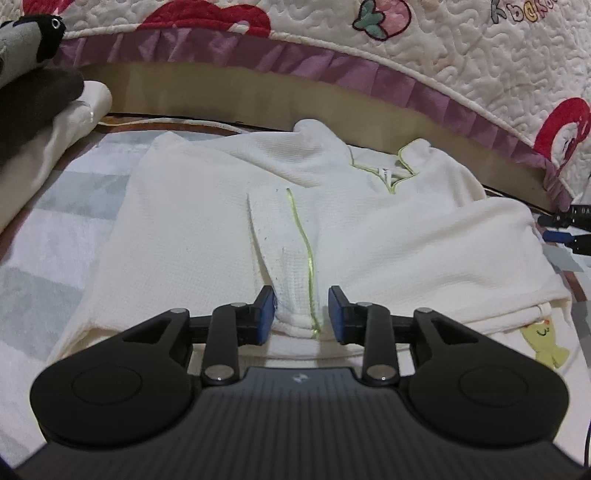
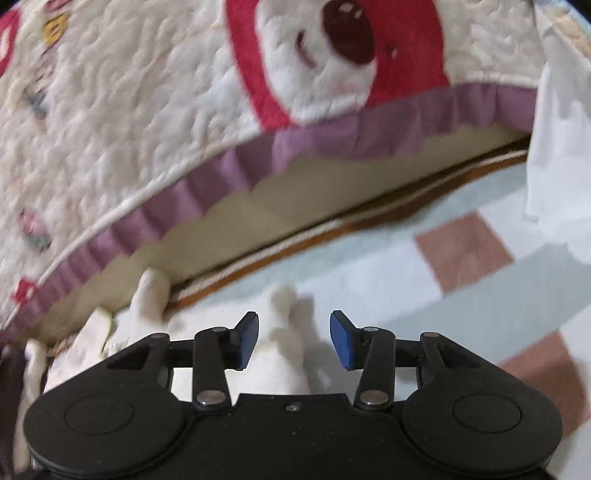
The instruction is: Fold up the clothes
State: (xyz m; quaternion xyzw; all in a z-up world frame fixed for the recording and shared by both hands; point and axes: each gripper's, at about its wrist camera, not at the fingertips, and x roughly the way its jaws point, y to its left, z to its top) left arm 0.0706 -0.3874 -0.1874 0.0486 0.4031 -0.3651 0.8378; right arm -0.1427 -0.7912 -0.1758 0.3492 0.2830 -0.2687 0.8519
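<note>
A cream waffle-knit top [image 1: 192, 221] with lime-green piping lies spread on a checked mat, its collar [image 1: 388, 173] toward the bed. One sleeve [image 1: 291, 251] is folded across the body. Its cuff lies between the blue pads of my left gripper [image 1: 302, 295], which is open; the right pad stands clear of the cloth. In the blurred right wrist view, my right gripper [image 2: 293, 317] is open too, low over the mat. A cream fold of the garment [image 2: 284, 347] lies loose between its fingers, touching neither pad.
A quilted bedspread [image 1: 406, 55] with a purple frill overhangs the far side. A grey and black plush toy [image 1: 33, 33] and stacked cloth [image 1: 66, 125] sit at the left. The checked mat [image 2: 461, 251] stretches right, where white cloth [image 2: 554, 147] hangs.
</note>
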